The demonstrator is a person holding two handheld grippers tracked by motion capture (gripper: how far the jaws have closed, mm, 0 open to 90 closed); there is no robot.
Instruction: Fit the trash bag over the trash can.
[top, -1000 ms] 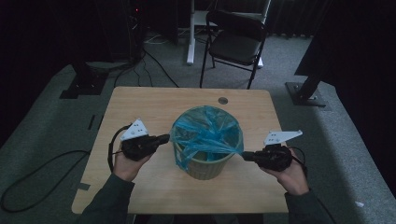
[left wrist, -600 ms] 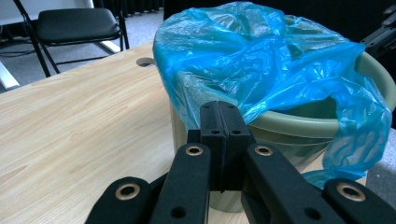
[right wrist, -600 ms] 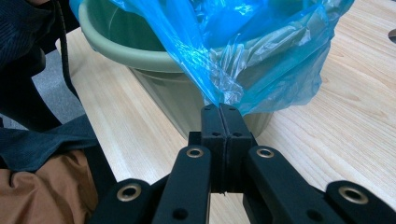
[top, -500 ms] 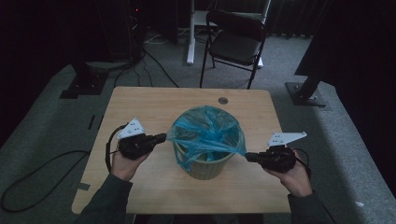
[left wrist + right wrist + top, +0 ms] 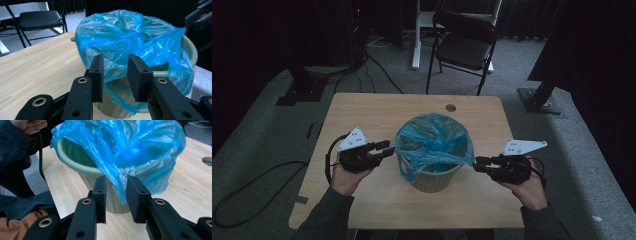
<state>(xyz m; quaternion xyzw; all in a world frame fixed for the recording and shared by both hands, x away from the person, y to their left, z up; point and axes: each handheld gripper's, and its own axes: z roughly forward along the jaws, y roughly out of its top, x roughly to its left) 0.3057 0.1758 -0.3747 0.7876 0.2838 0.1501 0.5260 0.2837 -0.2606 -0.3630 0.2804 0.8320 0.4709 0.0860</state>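
Two grippers flank a bin (image 5: 432, 177) at table (image 5: 362, 115) centre: left gripper (image 5: 386, 148) at 9 o'clock, right gripper (image 5: 478, 164) at 3 o'clock. Both stand parted and hold nothing, the blue bag (image 5: 432, 142) hem hanging between or just ahead of their jaws. The bag lines the bin with its rim draped outside, unevenly. Judged remaining: gripping and settling the hem.

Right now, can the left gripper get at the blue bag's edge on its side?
Probably yes: the left gripper has its jaws open, with the blue bag draped over the bin rim straight ahead and nothing between them.
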